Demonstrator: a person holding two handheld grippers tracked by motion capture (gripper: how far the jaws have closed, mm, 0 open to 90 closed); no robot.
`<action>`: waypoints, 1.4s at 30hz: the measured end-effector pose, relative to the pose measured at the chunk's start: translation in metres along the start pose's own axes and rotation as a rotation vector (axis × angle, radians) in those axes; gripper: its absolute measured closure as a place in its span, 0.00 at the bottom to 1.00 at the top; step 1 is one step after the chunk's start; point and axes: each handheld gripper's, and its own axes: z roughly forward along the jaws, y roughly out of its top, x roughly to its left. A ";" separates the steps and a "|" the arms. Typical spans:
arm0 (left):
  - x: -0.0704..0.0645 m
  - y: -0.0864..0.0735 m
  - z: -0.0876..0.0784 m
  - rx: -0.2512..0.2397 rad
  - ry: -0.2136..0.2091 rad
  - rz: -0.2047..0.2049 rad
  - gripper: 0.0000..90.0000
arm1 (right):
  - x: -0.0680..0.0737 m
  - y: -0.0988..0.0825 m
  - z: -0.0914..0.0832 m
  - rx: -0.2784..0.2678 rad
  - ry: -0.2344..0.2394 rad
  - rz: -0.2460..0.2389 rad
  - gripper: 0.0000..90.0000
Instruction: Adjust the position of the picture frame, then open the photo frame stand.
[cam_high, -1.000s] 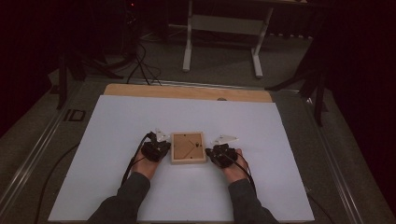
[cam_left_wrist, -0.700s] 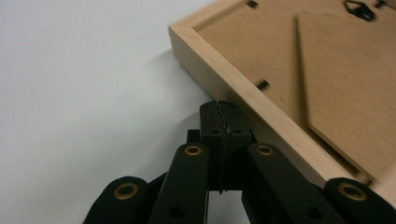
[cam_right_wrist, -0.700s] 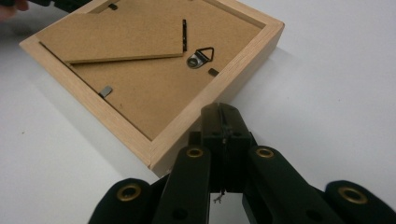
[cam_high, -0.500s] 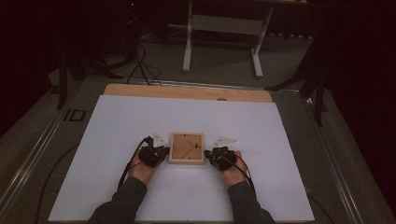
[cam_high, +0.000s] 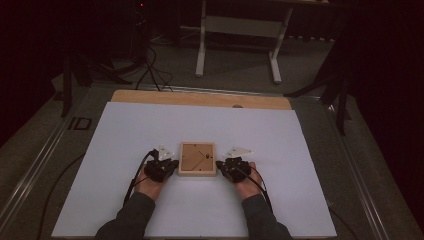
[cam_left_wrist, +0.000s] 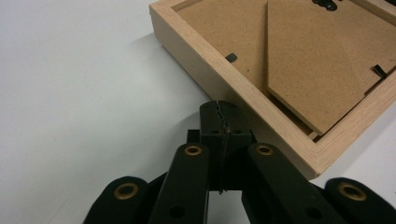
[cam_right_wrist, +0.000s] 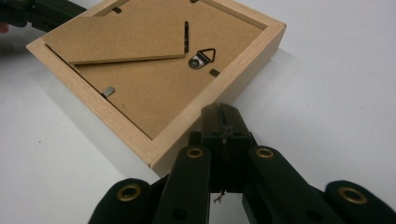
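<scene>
- High view: a wooden picture frame (cam_high: 197, 159) lies back-up near the middle of the white worktop (cam_high: 125, 130). The left gripper (cam_high: 167, 166) sits at the frame's 9 o'clock edge and the right gripper (cam_high: 222, 166) at its 3 o'clock edge, each in a hand coming in from 6 o'clock. I judge the step in hand to be bracketing the frame from both sides, to square or steady it.
- Left gripper view: the jaws are pressed fully together with nothing between them, and their joined tip stands against the frame's (cam_left_wrist: 243, 93) outer wall, touching or just short of it; I cannot tell which. The fibreboard backing (cam_left_wrist: 219, 28), its stand flap (cam_left_wrist: 317, 60) and a small retaining tab (cam_left_wrist: 231, 57) show inside the rim.
- Right gripper view: the jaws are likewise closed on nothing, tip at the frame's (cam_right_wrist: 219, 98) side rail near a corner. A metal hanger (cam_right_wrist: 201, 58) and a retaining clip (cam_right_wrist: 108, 91) sit on the backing.
- Next move, as I judge it: to work on the back, one closed tip must lift over the rim toward a tab while the other braces the rail so the frame does not slide.
</scene>
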 end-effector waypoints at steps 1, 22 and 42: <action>0.000 0.000 0.000 0.000 -0.001 -0.007 1.00 | 0.000 0.000 0.000 -0.001 -0.001 0.001 1.00; 0.002 -0.002 -0.002 0.001 -0.008 -0.014 0.99 | 0.003 0.000 0.001 -0.009 -0.005 -0.012 1.00; 0.004 -0.003 -0.006 -0.012 -0.009 -0.048 0.91 | 0.006 -0.001 -0.003 -0.054 -0.058 -0.004 0.99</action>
